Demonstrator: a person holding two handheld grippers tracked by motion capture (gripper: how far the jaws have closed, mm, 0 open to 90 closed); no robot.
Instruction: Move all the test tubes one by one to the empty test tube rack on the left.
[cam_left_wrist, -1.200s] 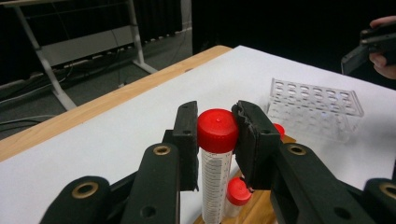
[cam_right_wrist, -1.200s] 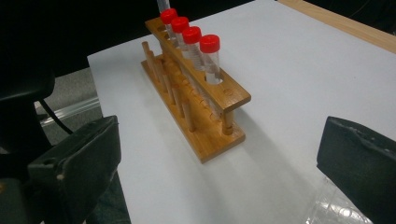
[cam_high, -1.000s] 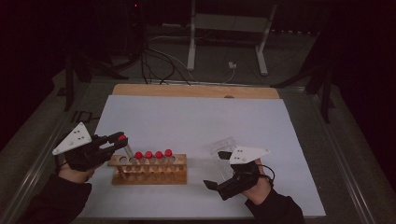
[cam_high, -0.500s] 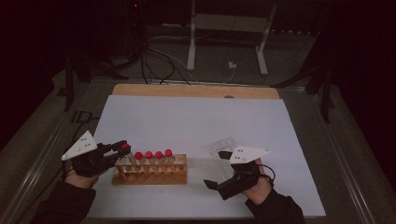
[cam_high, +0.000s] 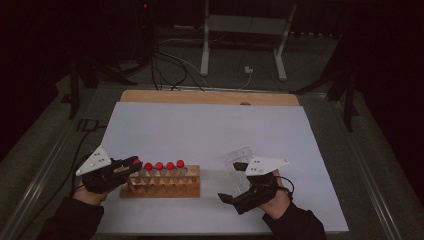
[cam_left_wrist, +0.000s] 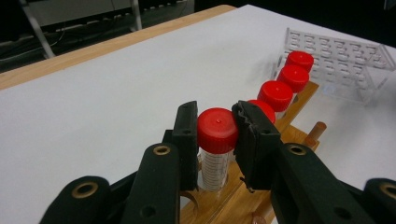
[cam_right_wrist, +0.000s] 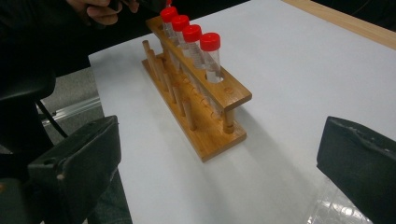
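Note:
A wooden tube rack (cam_high: 160, 184) stands near the front of the white sheet, with several red-capped tubes (cam_high: 164, 166) upright in it. My left gripper (cam_high: 134, 165) is at the rack's left end, shut on the red cap of one more tube (cam_left_wrist: 217, 131). That tube hangs upright, and its lower end meets the rack's top bar (cam_left_wrist: 289, 135). My right gripper (cam_high: 231, 181) rests open to the right of the rack, wide apart with nothing between the jaws. In the right gripper view the rack (cam_right_wrist: 201, 112) lies ahead, its tubes (cam_right_wrist: 210, 44) in a row.
A clear plastic rack (cam_high: 239, 157) lies beside the right gripper, also seen beyond the wooden rack (cam_left_wrist: 336, 70). The white sheet (cam_high: 210, 130) covers a wooden board. Cables and a metal stand are on the floor behind the table.
The left gripper has come down with its red-capped tube to the rack's left end. The right gripper has not moved.

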